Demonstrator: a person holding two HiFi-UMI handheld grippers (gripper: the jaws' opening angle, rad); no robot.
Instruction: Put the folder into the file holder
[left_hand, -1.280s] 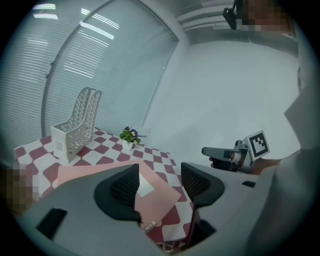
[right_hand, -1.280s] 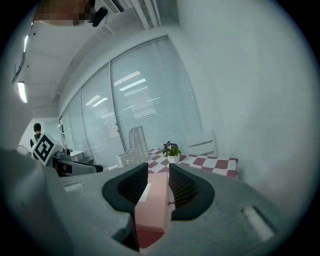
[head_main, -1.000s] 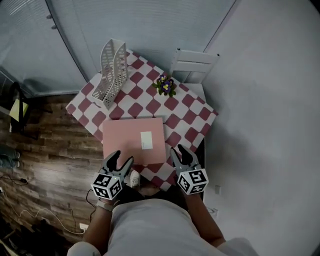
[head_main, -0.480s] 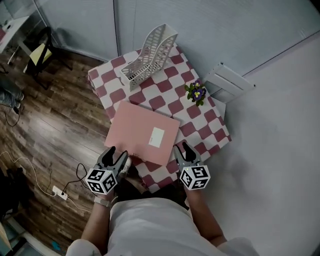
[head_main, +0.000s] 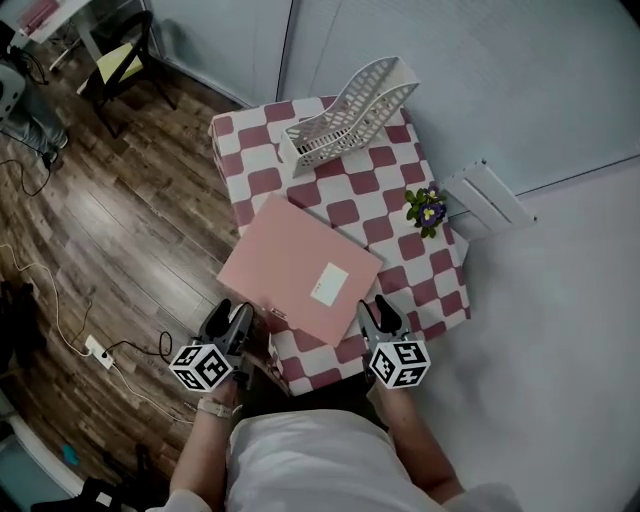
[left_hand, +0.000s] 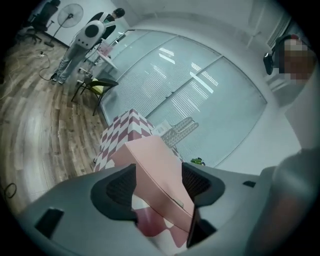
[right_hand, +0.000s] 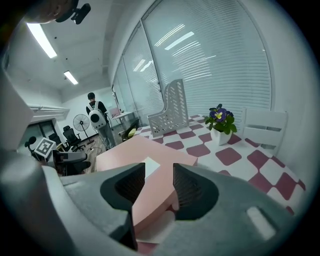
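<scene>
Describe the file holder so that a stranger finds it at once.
Look at the table with the red-and-white checked cloth. At its far end, beyond the pink folder, is the file holder. It alone is white and full of holes, unlike the small plant.

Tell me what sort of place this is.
Most likely an office or lab workspace. There is a glass partition with blinds, office chairs and a standing fan stand further back, and a file holder sits on the checked table.

No text can be read anywhere; the white label (head_main: 329, 285) on the pink folder (head_main: 290, 262) looks blank or too small.
</scene>
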